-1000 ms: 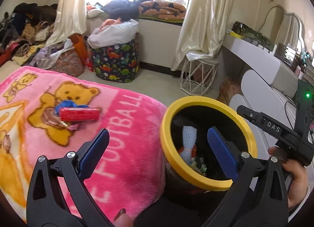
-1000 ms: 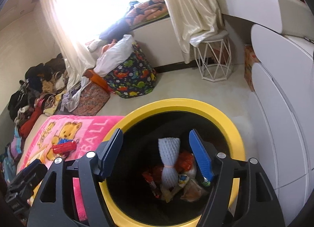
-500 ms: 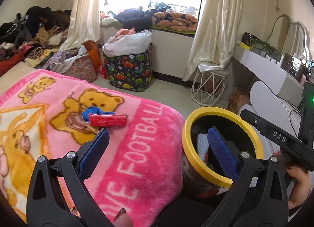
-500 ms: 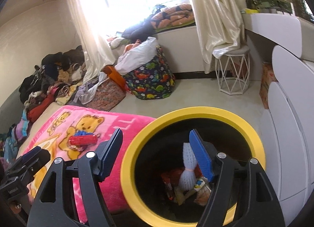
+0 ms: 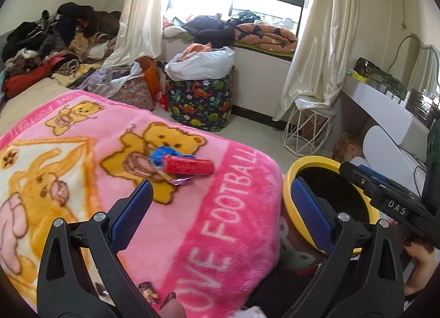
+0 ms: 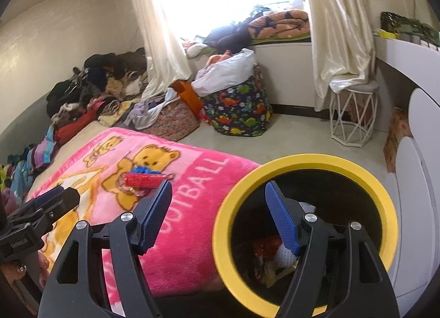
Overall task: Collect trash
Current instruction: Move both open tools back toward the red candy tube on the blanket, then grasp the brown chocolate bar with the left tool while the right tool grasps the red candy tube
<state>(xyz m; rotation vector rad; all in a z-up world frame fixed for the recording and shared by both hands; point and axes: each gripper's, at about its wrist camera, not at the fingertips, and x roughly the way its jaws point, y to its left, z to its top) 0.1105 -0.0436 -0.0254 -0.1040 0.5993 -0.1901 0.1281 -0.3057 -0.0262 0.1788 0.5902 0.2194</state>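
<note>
A red wrapper (image 5: 189,165) lies on the pink bear blanket (image 5: 225,208) with a blue scrap (image 5: 162,153) and a small shiny wrapper (image 5: 180,180) beside it; it also shows in the right wrist view (image 6: 143,179). A yellow-rimmed black bin (image 6: 385,224) stands at the blanket's right edge, holding trash (image 6: 275,257). My left gripper (image 5: 220,213) is open and empty, above the blanket, short of the red wrapper. My right gripper (image 6: 220,219) is open and empty, over the bin's left rim.
A dinosaur-print basket (image 5: 200,101) with a white bag stands on the floor beyond the bed. A white wire stool (image 5: 305,128) and white desk (image 5: 385,109) are at right. Clothes (image 5: 55,43) pile at far left. Small wrappers (image 5: 147,292) lie near the blanket's front edge.
Both grippers have swung left, away from the bin and toward the blanket. The red wrapper is now nearer the centre of the left view. Both stay open and empty.
</note>
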